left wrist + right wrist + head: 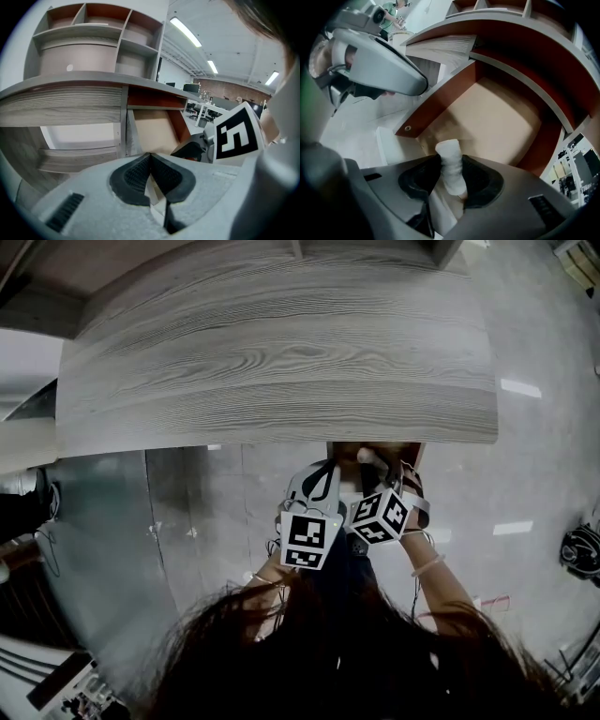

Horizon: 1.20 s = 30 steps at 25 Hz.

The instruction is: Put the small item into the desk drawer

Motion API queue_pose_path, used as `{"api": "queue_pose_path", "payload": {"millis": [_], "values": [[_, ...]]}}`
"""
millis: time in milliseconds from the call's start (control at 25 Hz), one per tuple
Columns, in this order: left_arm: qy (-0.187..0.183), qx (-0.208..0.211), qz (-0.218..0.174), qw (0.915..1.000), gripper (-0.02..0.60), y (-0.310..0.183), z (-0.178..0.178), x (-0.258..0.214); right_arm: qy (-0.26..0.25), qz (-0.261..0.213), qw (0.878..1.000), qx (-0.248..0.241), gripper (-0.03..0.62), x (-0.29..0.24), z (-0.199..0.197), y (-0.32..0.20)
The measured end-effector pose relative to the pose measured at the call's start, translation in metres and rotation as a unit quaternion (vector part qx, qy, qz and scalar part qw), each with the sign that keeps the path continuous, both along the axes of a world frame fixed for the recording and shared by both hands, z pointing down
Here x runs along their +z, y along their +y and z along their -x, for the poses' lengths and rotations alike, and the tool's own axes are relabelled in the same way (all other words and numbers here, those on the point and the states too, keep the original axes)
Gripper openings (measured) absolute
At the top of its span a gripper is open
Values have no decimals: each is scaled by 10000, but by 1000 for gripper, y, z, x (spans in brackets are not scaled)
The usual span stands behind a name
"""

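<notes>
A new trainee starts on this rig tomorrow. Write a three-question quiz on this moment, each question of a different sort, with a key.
1. True or false: the left gripper has something between its jaws.
2. Pick one. The white roll is: A) lying on the drawer floor; B) clamped in the right gripper; C) clamped in the left gripper.
3. Fill in the blank: the drawer that the right gripper faces stands ____.

Key: 1 false, its jaws are together and empty; 2 B; 3 open.
</notes>
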<state>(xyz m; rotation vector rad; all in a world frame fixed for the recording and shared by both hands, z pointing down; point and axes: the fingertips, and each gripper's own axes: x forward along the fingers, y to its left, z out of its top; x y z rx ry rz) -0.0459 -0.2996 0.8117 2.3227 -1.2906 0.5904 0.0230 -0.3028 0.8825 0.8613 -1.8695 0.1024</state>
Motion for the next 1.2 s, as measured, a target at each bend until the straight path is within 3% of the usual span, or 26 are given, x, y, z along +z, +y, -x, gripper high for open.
{"api": "queue_pose_path", "payload": {"millis": [640, 1200], "values": [[-121, 52, 134, 9998, 15, 12, 1, 6, -200, 194, 9992, 294, 158, 7, 0, 2], [-179, -21, 83, 9998, 15, 23, 3, -10, -434, -9, 9979, 487, 163, -18, -3, 0]]}}
